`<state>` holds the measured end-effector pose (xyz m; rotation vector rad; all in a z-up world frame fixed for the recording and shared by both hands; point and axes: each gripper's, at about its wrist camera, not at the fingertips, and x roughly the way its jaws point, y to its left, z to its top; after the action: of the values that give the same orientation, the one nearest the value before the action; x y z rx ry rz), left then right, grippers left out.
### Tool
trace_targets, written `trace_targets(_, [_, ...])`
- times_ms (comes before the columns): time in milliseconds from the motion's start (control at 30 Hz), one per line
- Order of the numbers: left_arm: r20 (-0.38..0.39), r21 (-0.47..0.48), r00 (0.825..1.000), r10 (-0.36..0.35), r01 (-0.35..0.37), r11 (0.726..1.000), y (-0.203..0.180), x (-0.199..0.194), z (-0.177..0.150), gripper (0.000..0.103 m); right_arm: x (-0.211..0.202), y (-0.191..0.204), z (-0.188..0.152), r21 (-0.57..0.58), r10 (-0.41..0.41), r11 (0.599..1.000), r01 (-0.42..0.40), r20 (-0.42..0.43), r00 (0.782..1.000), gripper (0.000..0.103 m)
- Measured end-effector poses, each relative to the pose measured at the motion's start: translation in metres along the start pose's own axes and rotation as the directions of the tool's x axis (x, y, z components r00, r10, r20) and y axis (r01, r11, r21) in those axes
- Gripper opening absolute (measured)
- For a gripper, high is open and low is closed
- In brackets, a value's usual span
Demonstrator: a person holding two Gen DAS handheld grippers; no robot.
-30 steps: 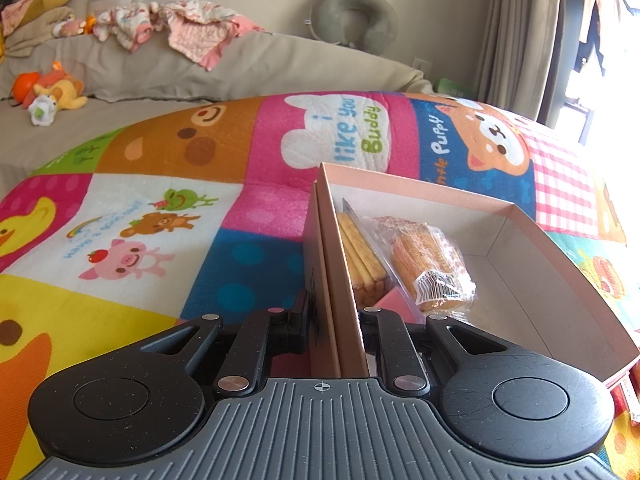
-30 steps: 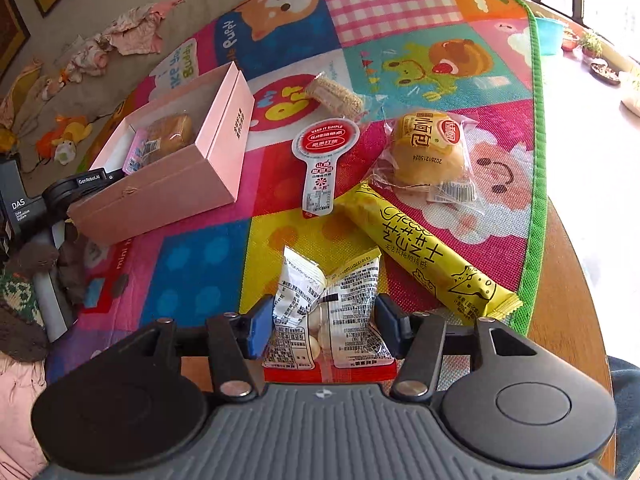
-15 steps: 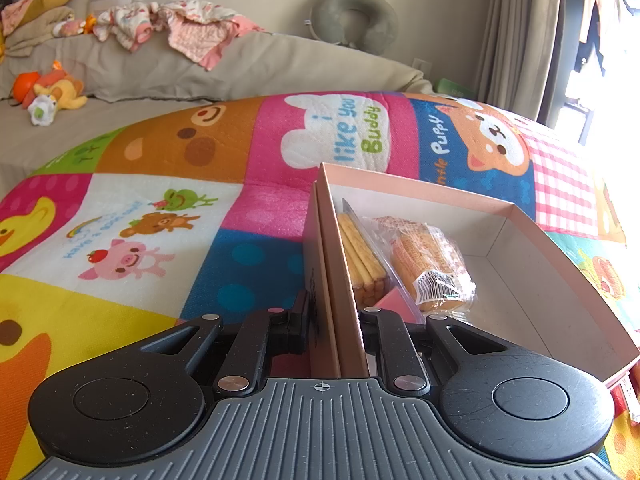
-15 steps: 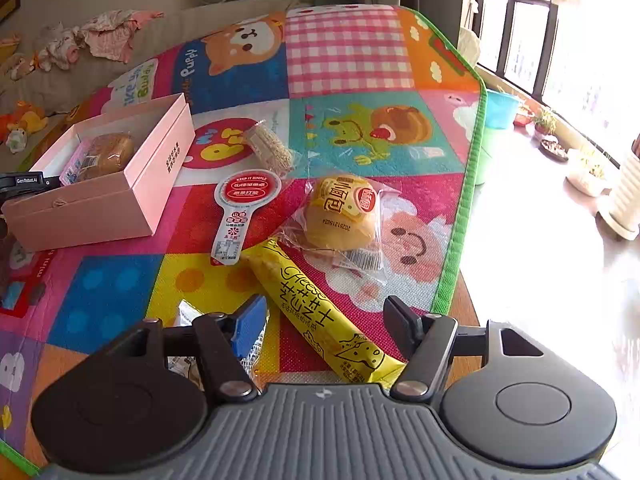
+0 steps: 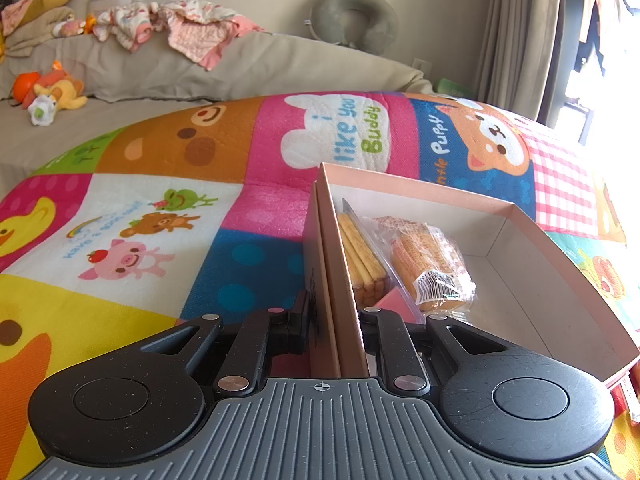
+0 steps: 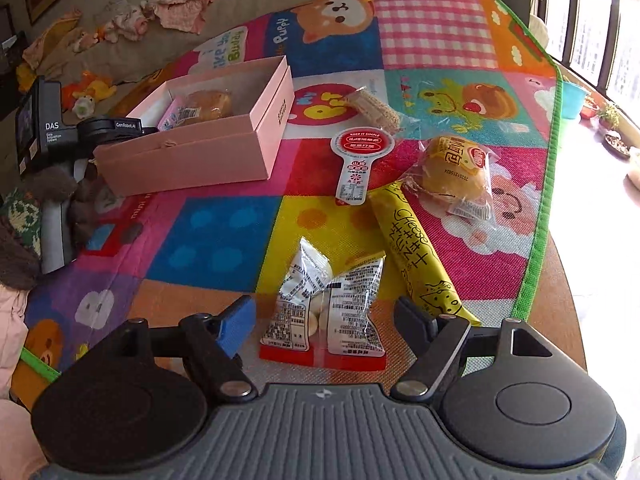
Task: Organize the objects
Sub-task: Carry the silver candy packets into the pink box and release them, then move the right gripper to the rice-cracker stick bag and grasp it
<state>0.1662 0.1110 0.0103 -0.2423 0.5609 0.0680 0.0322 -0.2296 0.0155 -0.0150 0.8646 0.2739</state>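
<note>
pink box [image 5: 420,196] on mat, wall clamped by left gripper [image 5: 334,320] | right gripper [image 6: 324,316] jaws just opened wide, nothing held | white snack packet [image 6: 328,308] lies between them

I see a round wooden table [image 6: 560,280] covered by a bright patchwork cartoon play mat [image 6: 224,240]. On the mat lie an open pink cardboard box [image 6: 192,152] toward the far left edge, a red-and-white paddle-shaped label [image 6: 358,160], a clear-wrapped wafer bar [image 6: 374,106], a wrapped yellow bun [image 6: 456,170], a long yellow cheese-stick packet [image 6: 416,256] and a white printed snack pouch [image 6: 332,304] near my edge.
</note>
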Motion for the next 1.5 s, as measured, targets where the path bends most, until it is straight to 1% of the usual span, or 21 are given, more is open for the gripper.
trace_targets(67, [0.000,-0.001,1.000,0.000,0.000,1.000,0.000,0.000,0.000,0.017,0.006,0.005,-0.002,-0.003,-0.007,1.000,0.007,-0.016,1.000,0.074])
trace_targets(100, [0.000,-0.001,1.000,0.000,0.000,1.000,0.000,0.000,0.000,0.017,0.005,0.008,-0.002,-0.018,-0.011,1.000,0.011,-0.014,1.000,0.063])
trace_targets(167, [0.000,-0.001,1.000,0.000,0.000,1.000,0.000,0.000,0.000,0.017,0.003,0.013,0.000,-0.043,-0.001,0.999,0.000,-0.022,1.000,0.060])
trace_targets(233, [0.000,-0.001,1.000,-0.001,0.001,1.000,0.000,0.000,0.000,0.017,0.002,0.018,0.004,-0.047,0.052,0.997,-0.055,-0.056,0.997,0.057])
trace_targets(267, [0.000,-0.001,1.000,-0.001,0.001,1.000,0.000,0.000,0.000,0.017,0.002,0.024,0.008,-0.045,0.094,0.994,-0.098,-0.082,0.992,0.054])
trace_targets(300, [0.000,0.000,1.000,0.000,0.000,1.000,0.000,0.000,0.000,0.017,0.001,0.029,0.012,-0.052,0.128,0.990,-0.133,-0.094,0.987,0.049])
trace_targets(333, [0.000,0.000,1.000,0.000,0.000,1.000,0.000,0.000,0.000,0.017,-0.001,0.036,0.018,-0.065,0.156,0.984,-0.163,-0.098,0.983,0.049])
trace_targets(400, [0.000,-0.001,1.000,-0.001,0.001,1.000,0.000,0.000,0.000,0.017,-0.010,0.052,0.034,-0.109,0.207,0.971,-0.214,-0.073,0.976,0.049])
trace_targets(500, [0.000,-0.001,1.000,-0.001,0.001,1.000,0.000,0.000,0.000,0.017,-0.021,0.074,0.064,-0.168,0.251,0.954,-0.250,-0.018,0.968,0.049])
trace_targets(633, [0.000,-0.001,1.000,-0.001,0.001,1.000,0.000,0.000,0.000,0.017,-0.022,0.100,0.111,-0.211,0.265,0.947,-0.244,0.079,0.961,0.048])
trace_targets(733, [0.000,-0.001,1.000,-0.001,0.001,1.000,0.000,0.000,0.000,0.017,0.004,0.110,0.151,-0.171,0.266,0.954,-0.247,0.103,0.958,0.048])
trace_targets(800, [0.000,-0.002,1.000,-0.002,0.002,1.000,0.000,0.000,0.000,0.017,0.025,0.116,0.167,-0.156,0.234,0.964,-0.216,0.109,0.966,0.048])
trace_targets(933, [0.000,-0.001,1.000,-0.001,0.001,1.000,0.000,0.000,0.000,0.017,0.081,0.122,0.185,-0.076,0.203,0.977,-0.201,0.027,0.979,0.048])
trace_targets(1033, [0.000,-0.001,1.000,-0.001,0.001,1.000,0.000,0.000,0.000,0.017,0.111,0.116,0.183,0.000,0.219,0.976,-0.220,-0.055,0.974,0.049])
trace_targets(1133, [0.000,-0.001,1.000,-0.001,0.001,1.000,0.000,0.000,0.000,0.017,0.122,0.112,0.173,0.035,0.248,0.969,-0.246,-0.109,0.963,0.050])
trace_targets(1200, [0.000,-0.001,1.000,-0.002,0.002,1.000,0.000,0.000,0.000,0.017,0.120,0.111,0.167,0.023,0.242,0.970,-0.241,-0.110,0.964,0.050])
trace_targets(1267, [0.000,-0.001,1.000,-0.002,0.002,1.000,0.000,0.000,0.000,0.017,0.109,0.108,0.166,0.009,0.230,0.973,-0.230,-0.079,0.970,0.050])
trace_targets(1333, [0.000,-0.001,1.000,-0.001,0.001,1.000,0.000,0.000,0.000,0.017,0.086,0.103,0.167,-0.030,0.211,0.977,-0.211,-0.008,0.977,0.052])
trace_targets(1367, [0.000,-0.001,1.000,-0.001,0.001,1.000,0.000,0.000,0.000,0.017,0.071,0.099,0.167,-0.053,0.197,0.979,-0.195,0.040,0.980,0.055])
trace_targets(1400, [0.000,-0.001,1.000,-0.001,0.001,1.000,0.000,0.000,0.000,0.017,0.058,0.094,0.166,-0.068,0.186,0.981,-0.180,0.078,0.979,0.061])
trace_targets(1500, [0.000,-0.001,1.000,-0.001,0.001,1.000,0.000,0.000,0.000,0.017,0.013,0.067,0.163,-0.095,0.120,0.990,-0.102,0.213,0.970,0.072])
